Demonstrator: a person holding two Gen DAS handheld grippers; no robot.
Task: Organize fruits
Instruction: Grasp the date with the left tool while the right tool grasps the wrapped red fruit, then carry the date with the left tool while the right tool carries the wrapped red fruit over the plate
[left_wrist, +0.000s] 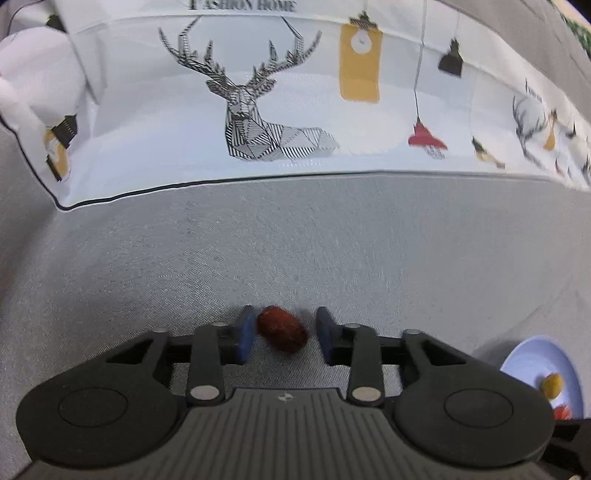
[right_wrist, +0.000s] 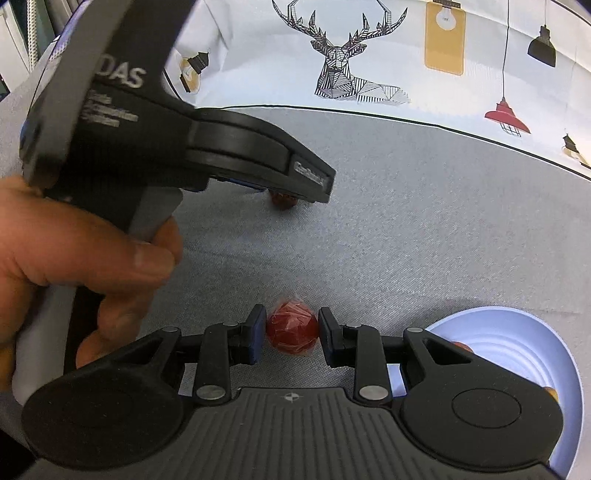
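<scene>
Fruit sorting on grey cloth (left_wrist: 295, 240), deer-print pillow (left_wrist: 258, 110) along the far edge.

Left gripper (left_wrist: 284, 334): blue pads spread, with dark fruit (left_wrist: 282, 328) between them. Fruit oblong, brownish red, slightly blurred; up against one pad, a narrow gap left at the other, so not pinched. From the right wrist view, same gripper angled down at upper left, held by left hand (right_wrist: 74, 258), with the dark fruit (right_wrist: 282, 199) showing just under its tip, low by the cloth.

Right gripper (right_wrist: 291, 336): pads closed on red fruit (right_wrist: 291, 332), touching it on both sides. Fruit round, wrapped in crinkled clear film, sitting low over the cloth.

Pale blue plate (right_wrist: 517, 321) just right of the right gripper, partly hidden behind its body. From the left wrist view, plate (left_wrist: 532, 354) at the lower right edge, holding a yellow piece (left_wrist: 552, 382) and a red piece (left_wrist: 563, 410), too small to identify.
</scene>
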